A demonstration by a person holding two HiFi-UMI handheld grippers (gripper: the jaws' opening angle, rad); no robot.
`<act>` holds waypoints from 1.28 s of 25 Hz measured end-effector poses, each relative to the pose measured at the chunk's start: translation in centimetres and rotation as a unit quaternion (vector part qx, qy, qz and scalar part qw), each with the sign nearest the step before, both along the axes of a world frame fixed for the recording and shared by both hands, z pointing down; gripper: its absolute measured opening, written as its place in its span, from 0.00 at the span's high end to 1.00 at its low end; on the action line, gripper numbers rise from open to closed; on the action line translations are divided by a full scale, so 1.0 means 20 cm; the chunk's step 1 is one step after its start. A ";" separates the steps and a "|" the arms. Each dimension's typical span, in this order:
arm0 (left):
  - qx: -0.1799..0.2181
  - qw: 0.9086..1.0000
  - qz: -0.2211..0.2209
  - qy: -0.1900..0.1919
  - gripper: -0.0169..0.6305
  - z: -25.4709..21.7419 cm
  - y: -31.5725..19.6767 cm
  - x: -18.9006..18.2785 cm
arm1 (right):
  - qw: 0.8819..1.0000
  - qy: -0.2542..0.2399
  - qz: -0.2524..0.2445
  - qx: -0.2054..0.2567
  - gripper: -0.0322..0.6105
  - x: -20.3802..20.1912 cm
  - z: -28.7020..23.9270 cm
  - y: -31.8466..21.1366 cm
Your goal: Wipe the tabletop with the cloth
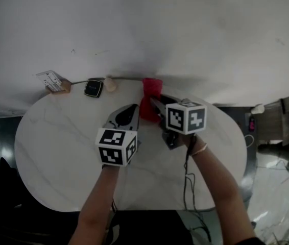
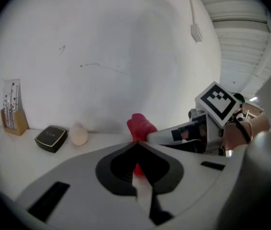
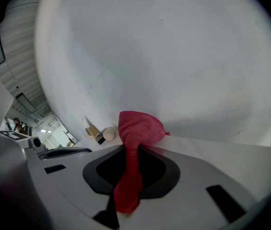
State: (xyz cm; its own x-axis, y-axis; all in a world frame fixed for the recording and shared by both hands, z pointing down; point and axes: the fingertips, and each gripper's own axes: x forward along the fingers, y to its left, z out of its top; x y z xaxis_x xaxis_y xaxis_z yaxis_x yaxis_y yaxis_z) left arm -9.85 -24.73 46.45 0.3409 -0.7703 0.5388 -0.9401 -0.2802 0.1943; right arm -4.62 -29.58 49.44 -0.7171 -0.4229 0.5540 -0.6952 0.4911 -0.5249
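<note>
Right fingers are clamped shut on the red cloth, which bunches up just past the tips above the white surface. Left fingers are nearly closed, with a sliver of cloth in the slit.

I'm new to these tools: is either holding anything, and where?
The right gripper pinches the red cloth along a narrow strip; its bunch sticks out ahead. Left gripper: unclear.
</note>
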 end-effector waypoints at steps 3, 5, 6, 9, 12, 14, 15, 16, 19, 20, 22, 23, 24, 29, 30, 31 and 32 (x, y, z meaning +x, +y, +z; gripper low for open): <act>0.001 1.000 0.008 0.003 0.97 0.01 -0.02 0.04 | 0.999 0.044 0.026 -0.009 0.85 0.11 0.05 -0.04; 0.002 1.000 0.016 0.004 0.97 0.01 -0.03 0.08 | 0.996 0.071 0.040 -0.020 0.85 0.22 0.08 -0.05; 0.003 1.000 0.021 0.004 0.97 0.00 -0.04 0.10 | 0.995 0.082 0.046 -0.025 0.85 0.27 0.09 -0.05; 0.005 0.999 0.037 0.007 0.97 -0.01 -0.06 0.18 | 0.991 0.112 0.059 -0.031 0.85 0.41 0.10 -0.06; 0.008 0.998 0.058 0.009 0.97 -0.01 -0.08 0.28 | 0.986 0.151 0.068 -0.025 0.85 0.55 0.10 -0.06; 0.010 0.997 0.072 0.010 0.97 -0.02 -0.09 0.34 | 0.982 0.174 0.074 -0.022 0.85 0.66 0.10 -0.05; 0.011 0.997 0.078 0.011 0.97 -0.02 -0.10 0.37 | 0.980 0.184 0.078 -0.023 0.85 0.71 0.11 -0.05; 0.011 0.996 0.084 0.012 0.97 -0.02 -0.10 0.40 | 0.978 0.193 0.080 -0.026 0.85 0.76 0.11 -0.04; 0.012 0.995 0.102 0.016 0.97 -0.02 -0.11 0.51 | 0.970 0.223 0.087 -0.032 0.85 0.94 0.12 -0.02; 0.013 0.994 0.108 0.019 0.97 -0.03 -0.11 0.54 | 0.967 0.235 0.091 -0.033 0.85 1.01 0.12 -0.02; 0.014 0.992 0.121 0.023 0.97 -0.03 -0.11 0.61 | 0.960 0.257 0.103 -0.033 0.85 1.14 0.12 0.00; 0.014 0.991 0.128 0.025 0.97 -0.03 -0.11 0.64 | 0.957 0.265 0.109 -0.034 0.85 1.20 0.13 0.01; 0.013 0.990 0.134 0.026 0.97 -0.02 -0.10 0.67 | 0.955 0.272 0.116 -0.034 0.85 1.26 0.13 0.03; 0.008 0.987 0.158 0.030 0.97 -0.02 -0.07 0.80 | 0.938 0.310 0.149 -0.043 0.85 1.58 0.13 0.10; 0.007 0.986 0.161 0.031 0.97 -0.02 -0.07 0.82 | 0.932 0.325 0.156 -0.043 0.85 1.65 0.12 0.11; 0.007 0.986 0.164 0.032 0.97 -0.02 -0.06 0.84 | 0.925 0.340 0.163 -0.042 0.85 1.72 0.12 0.13; 0.007 0.985 0.167 0.032 0.97 -0.02 -0.06 0.85 | 0.918 0.355 0.171 -0.042 0.85 1.79 0.11 0.15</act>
